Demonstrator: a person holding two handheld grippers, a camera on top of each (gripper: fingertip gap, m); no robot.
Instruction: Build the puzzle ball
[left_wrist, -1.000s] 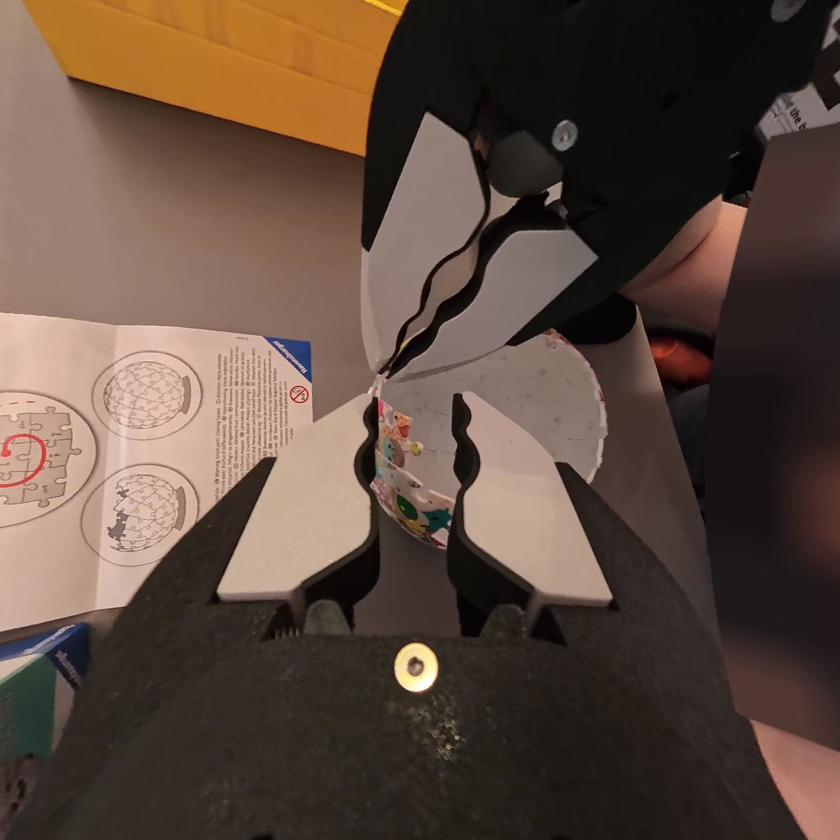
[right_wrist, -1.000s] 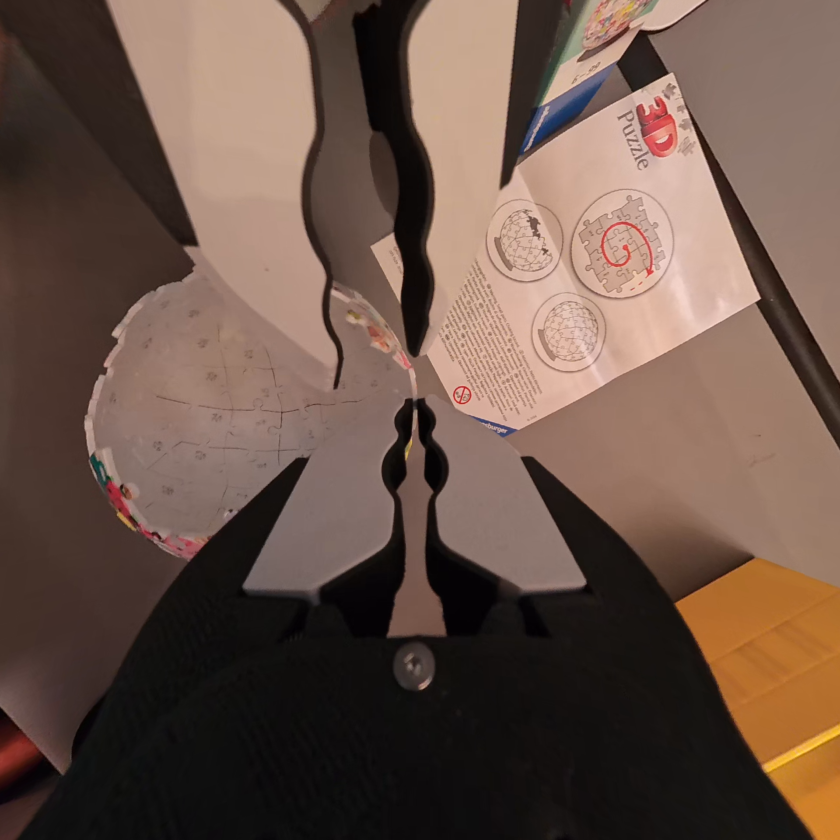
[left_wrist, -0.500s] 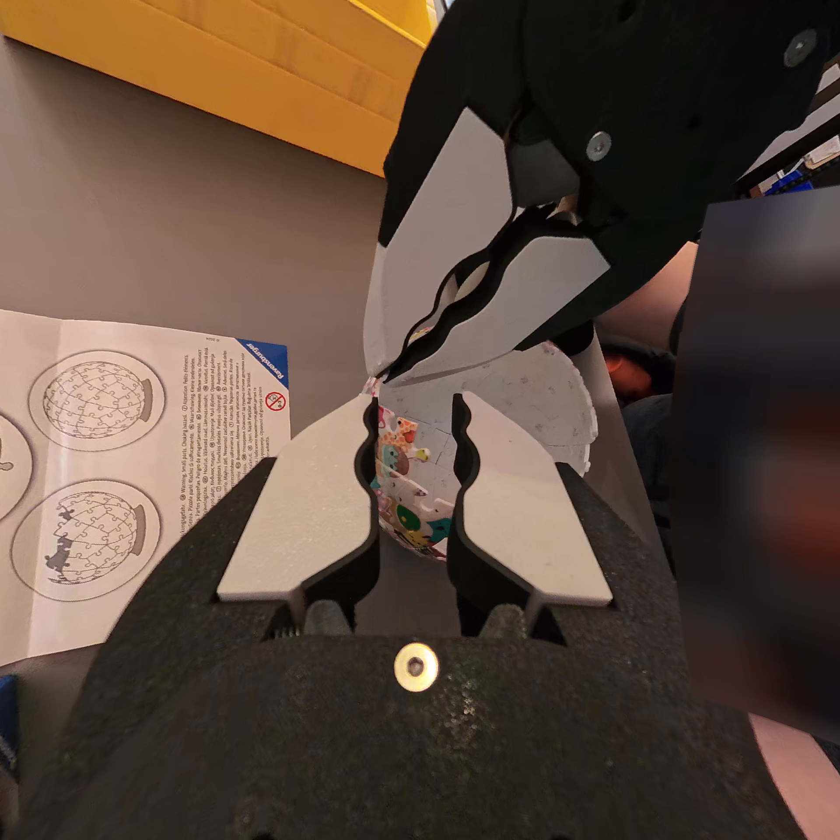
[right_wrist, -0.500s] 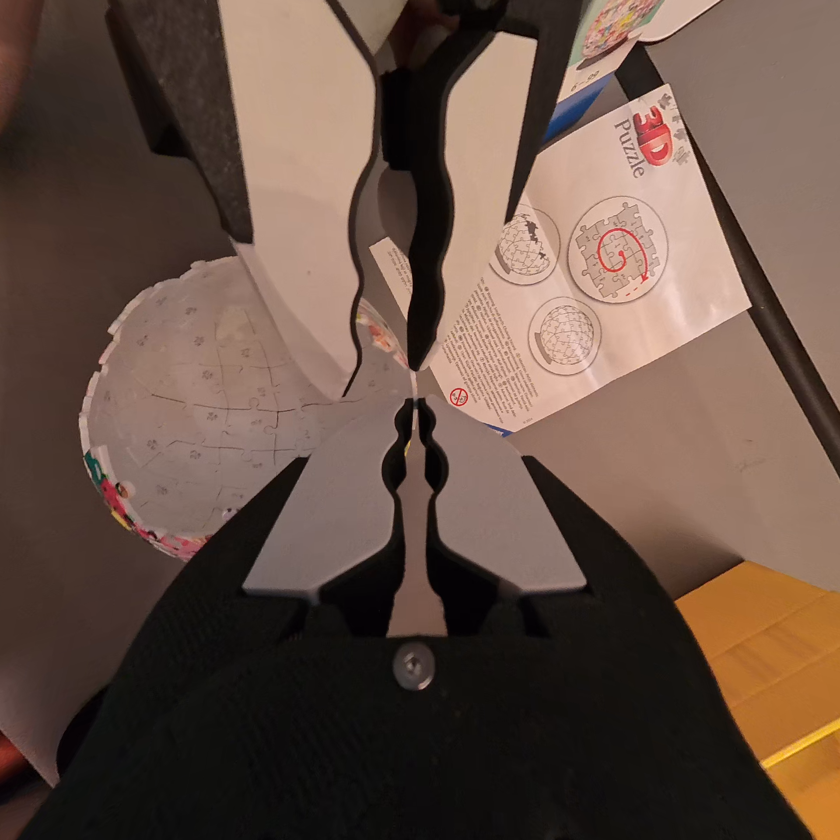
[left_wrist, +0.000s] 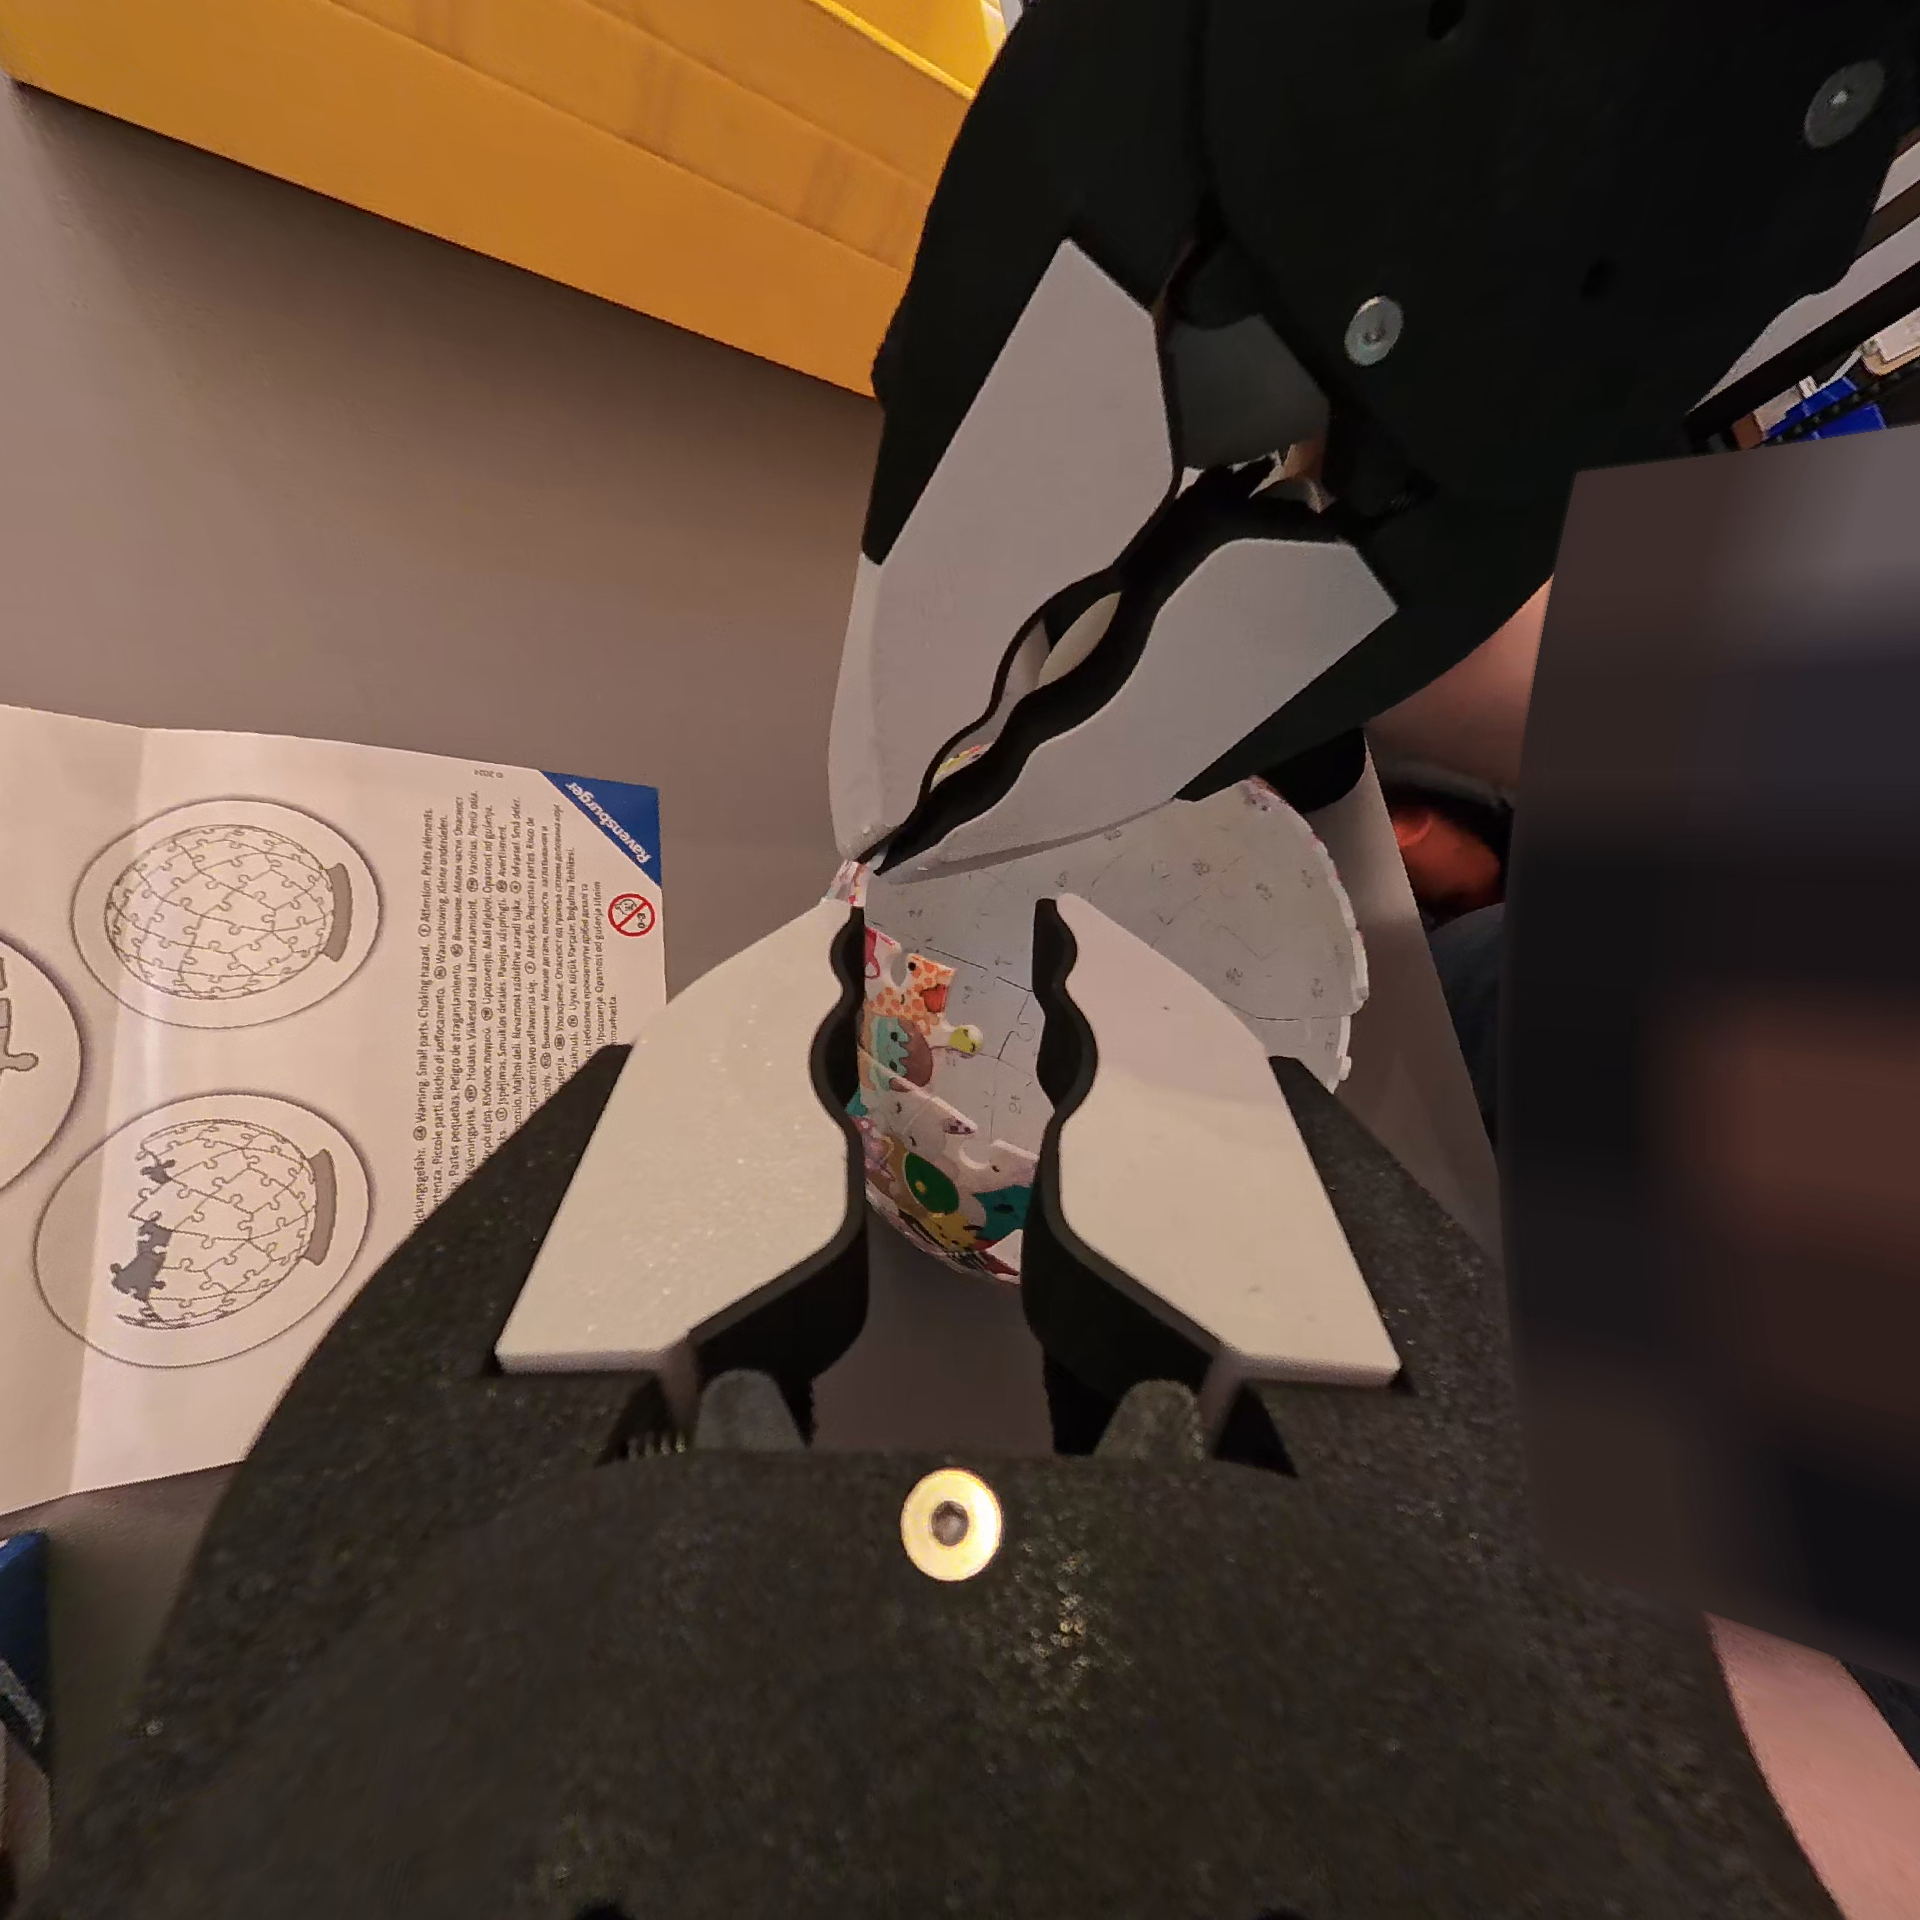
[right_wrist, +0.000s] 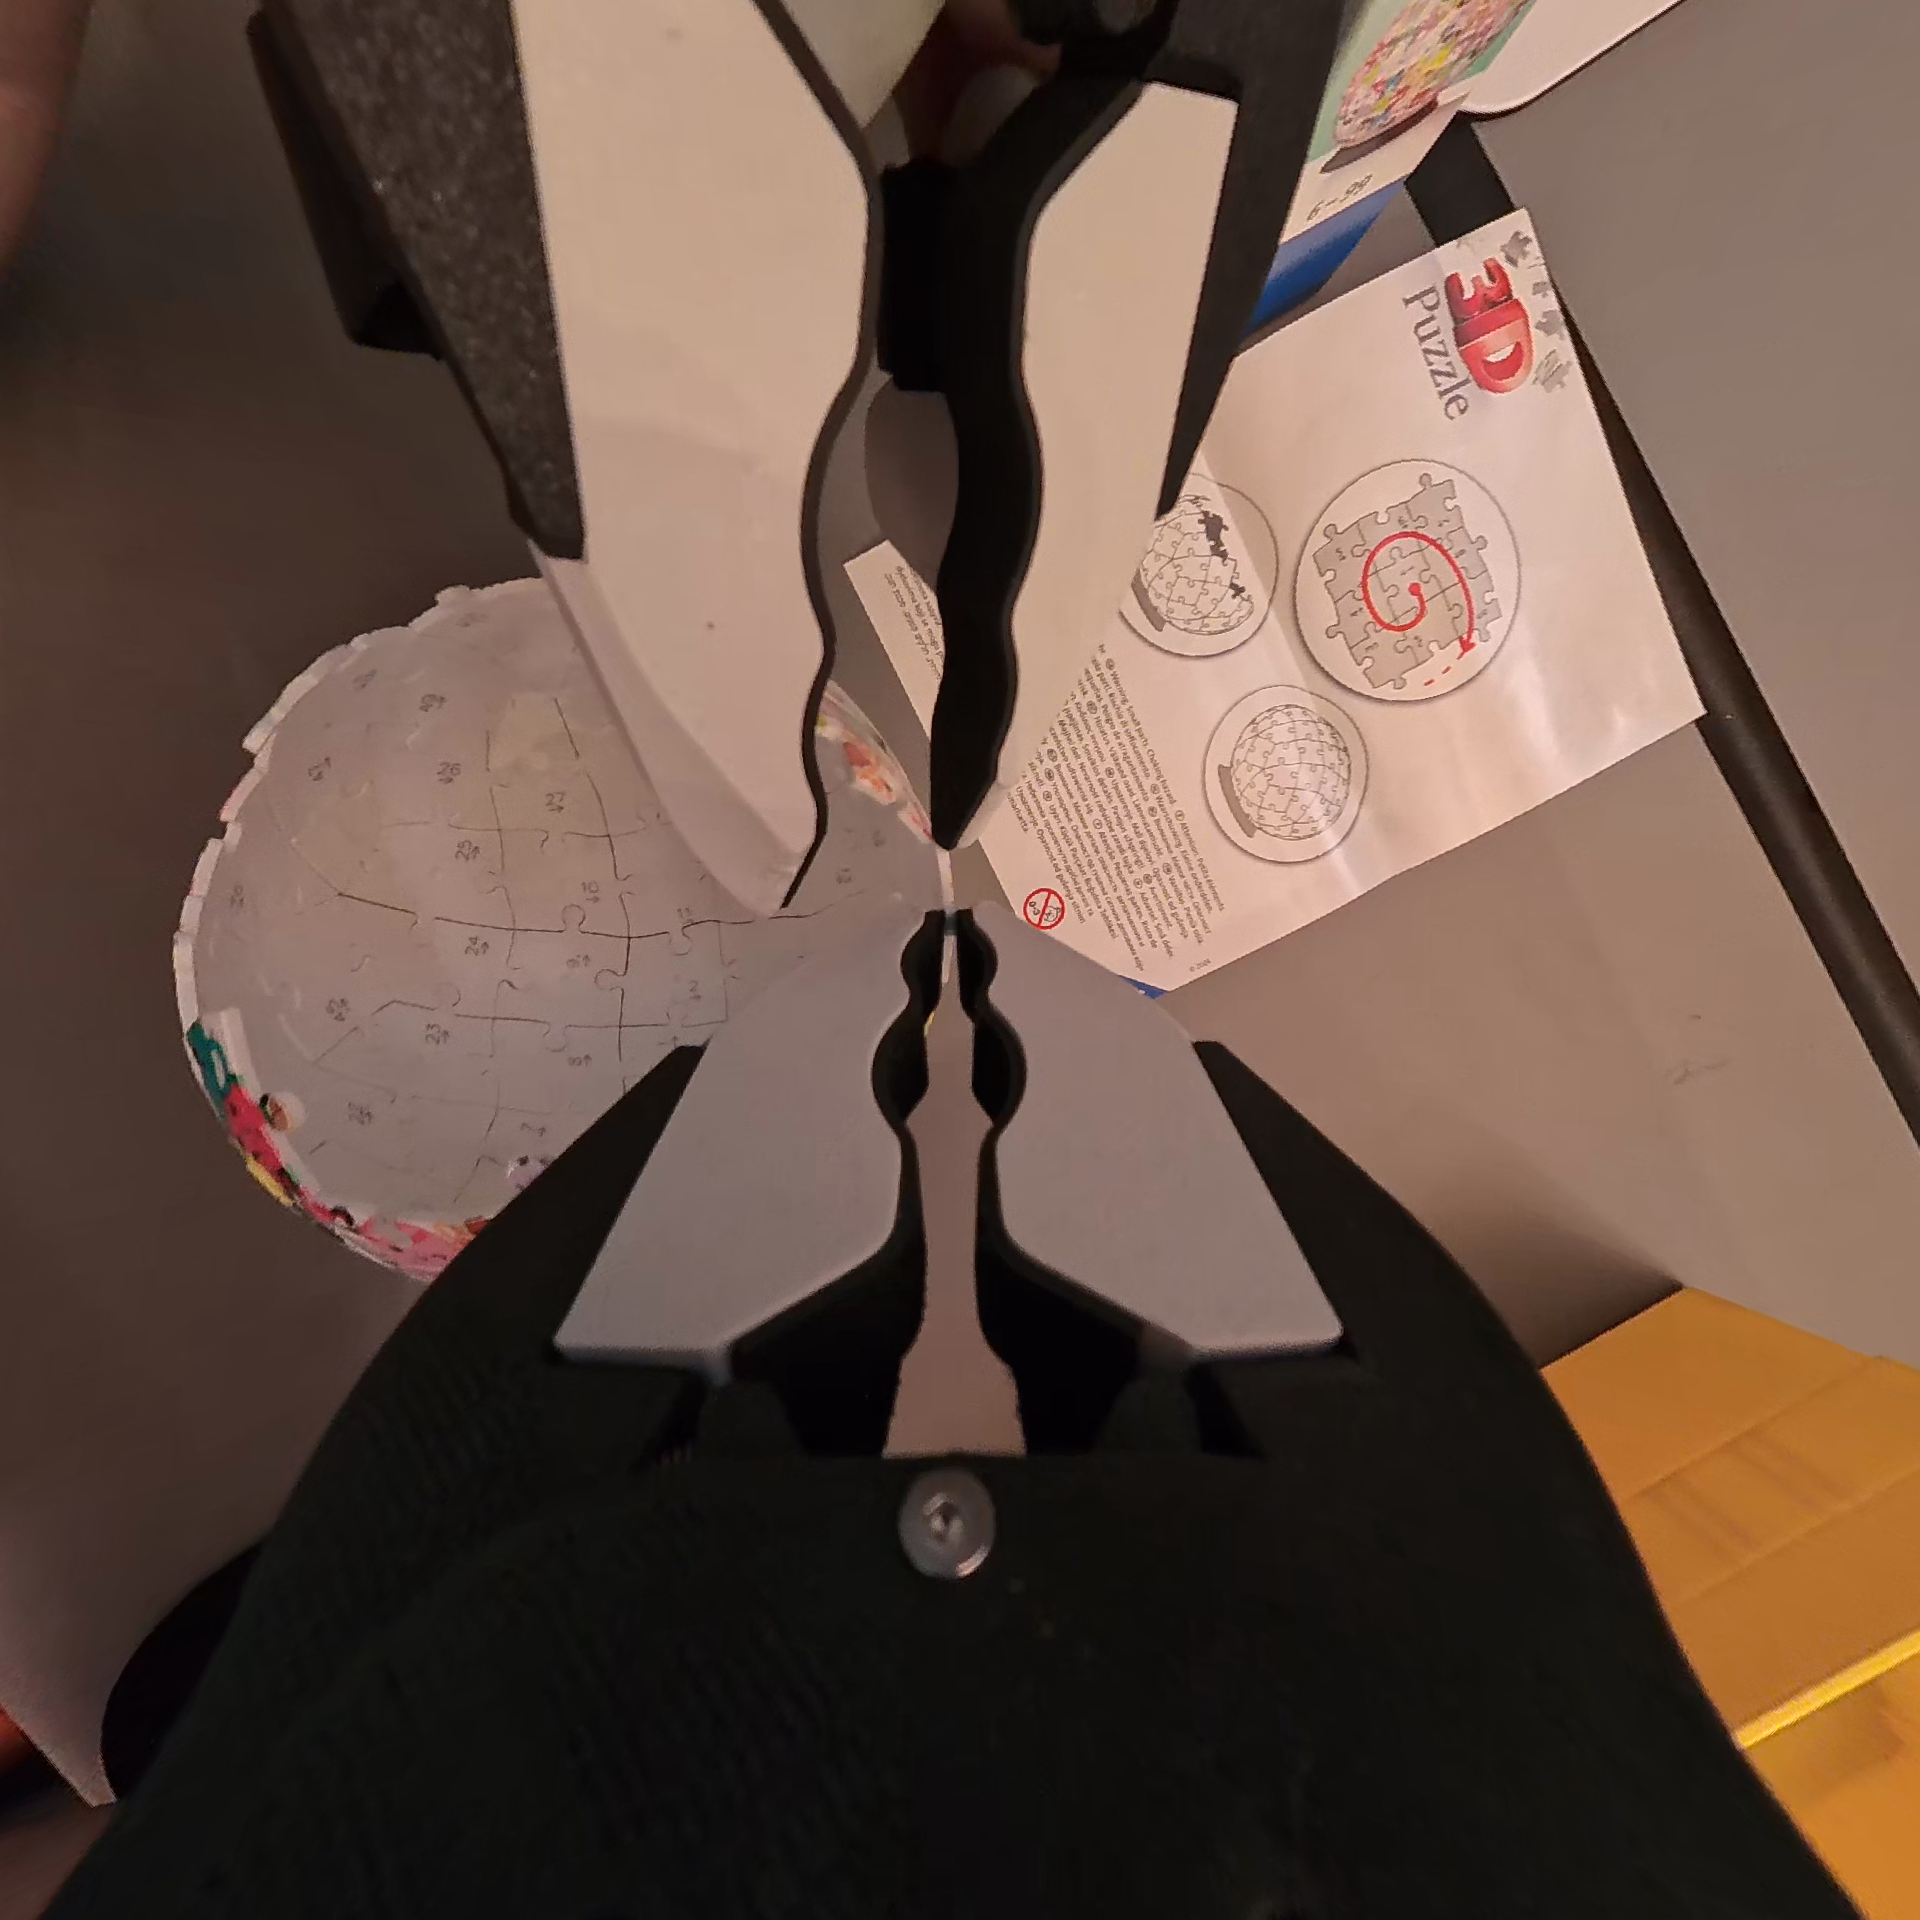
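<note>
The half-built puzzle ball shell (left_wrist: 1195, 935) is white inside and colourful outside; it also shows in the right wrist view (right_wrist: 468, 935). My left gripper (left_wrist: 945, 914) straddles the shell's wall near the rim, one finger inside and one outside, and holds it. In the right wrist view it (right_wrist: 873, 868) comes down from the top. My right gripper (right_wrist: 948, 914) is shut on a thin puzzle piece (right_wrist: 943, 928), seen edge-on, and holds it at the shell's rim right beside the left gripper's tips. In the left wrist view it (left_wrist: 883, 862) reaches in from the upper right.
A folded instruction sheet (left_wrist: 260, 1039) lies on the grey table (left_wrist: 364, 468), left of the shell. A yellow cardboard box (left_wrist: 520, 135) stands behind. The puzzle's box (right_wrist: 1382, 94) lies past the sheet (right_wrist: 1403, 675), near the table's dark edge (right_wrist: 1714, 675). The grippers are tip to tip, or close to it.
Both grippers keep their holds. The shell has shifted slightly over the table with my left gripper. The right gripper has tilted a little, its tips still at the rim.
</note>
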